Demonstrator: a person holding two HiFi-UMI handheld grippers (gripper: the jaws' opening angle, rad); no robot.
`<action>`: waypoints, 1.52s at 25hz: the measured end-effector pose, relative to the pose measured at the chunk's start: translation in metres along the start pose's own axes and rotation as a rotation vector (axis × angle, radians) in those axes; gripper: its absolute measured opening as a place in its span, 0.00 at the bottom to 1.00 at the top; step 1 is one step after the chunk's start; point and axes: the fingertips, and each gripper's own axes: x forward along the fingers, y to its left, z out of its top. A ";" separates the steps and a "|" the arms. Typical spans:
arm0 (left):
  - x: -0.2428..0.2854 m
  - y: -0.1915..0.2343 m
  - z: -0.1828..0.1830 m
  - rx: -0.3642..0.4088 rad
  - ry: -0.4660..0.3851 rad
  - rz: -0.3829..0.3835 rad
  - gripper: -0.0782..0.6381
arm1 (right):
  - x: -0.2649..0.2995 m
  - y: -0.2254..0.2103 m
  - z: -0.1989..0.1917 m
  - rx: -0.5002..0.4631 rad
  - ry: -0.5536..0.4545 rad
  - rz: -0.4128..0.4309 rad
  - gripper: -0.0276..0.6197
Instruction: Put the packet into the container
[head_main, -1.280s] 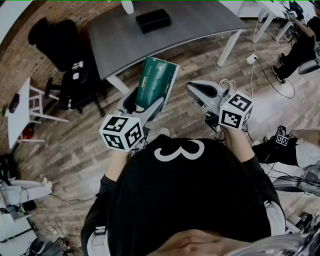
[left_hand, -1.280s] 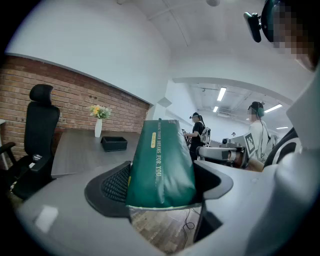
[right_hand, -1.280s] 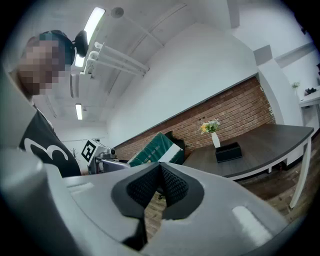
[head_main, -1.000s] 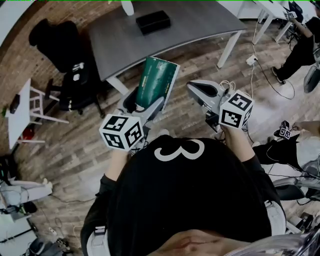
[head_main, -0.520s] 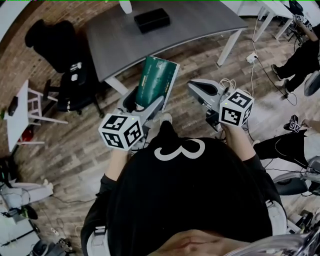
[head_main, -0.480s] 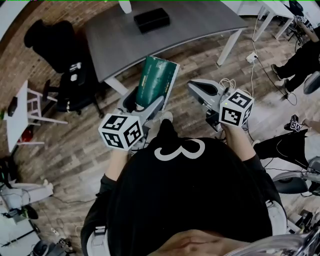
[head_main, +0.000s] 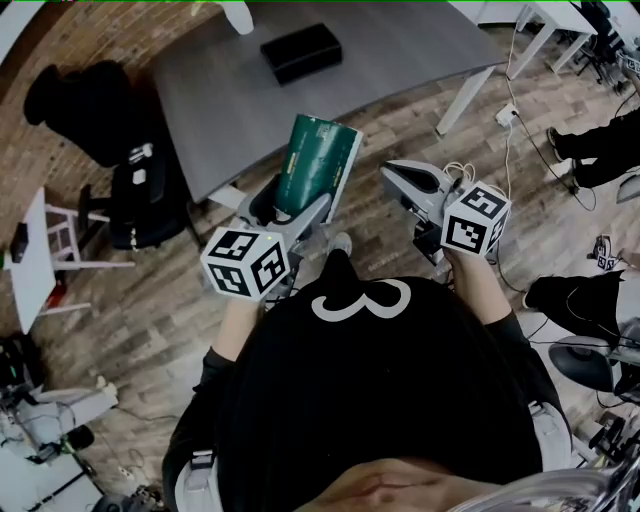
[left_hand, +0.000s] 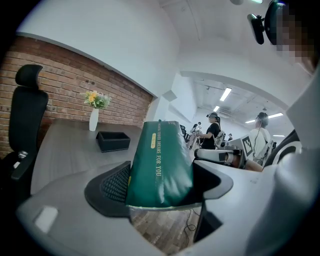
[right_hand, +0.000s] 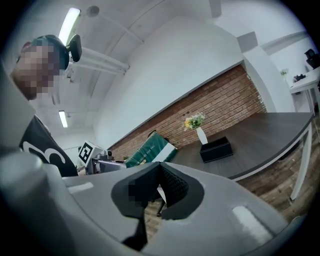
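Observation:
A dark green packet (head_main: 312, 165) with gold print stands up between the jaws of my left gripper (head_main: 288, 205), which is shut on its lower end. The same packet (left_hand: 159, 162) fills the middle of the left gripper view. A black open-top container (head_main: 300, 51) sits on the grey table (head_main: 400, 50), well beyond the packet; the container (left_hand: 113, 141) also shows past the left jaw. My right gripper (head_main: 405, 180) is held beside the left one, shut, with nothing between its pads. The packet (right_hand: 150, 150) and container (right_hand: 216, 149) appear in the right gripper view.
A white vase with flowers (left_hand: 94, 113) stands on the table behind the container. A black office chair (head_main: 110, 130) is left of the table, by a brick wall (left_hand: 75, 90). Other people (head_main: 600, 140) and cables (head_main: 510, 120) occupy the floor at right.
The table and container have slid slightly toward me and to the right in the head view as I step forward. Both grippers hold their pose; the packet stays gripped.

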 end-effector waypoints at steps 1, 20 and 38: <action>0.009 0.009 0.007 0.001 0.005 -0.005 0.68 | 0.009 -0.010 0.006 0.005 -0.001 -0.005 0.05; 0.129 0.176 0.108 0.090 0.027 -0.069 0.68 | 0.143 -0.153 0.083 0.038 -0.032 -0.127 0.05; 0.182 0.219 0.173 0.281 0.014 -0.104 0.68 | 0.173 -0.209 0.110 0.055 -0.021 -0.121 0.05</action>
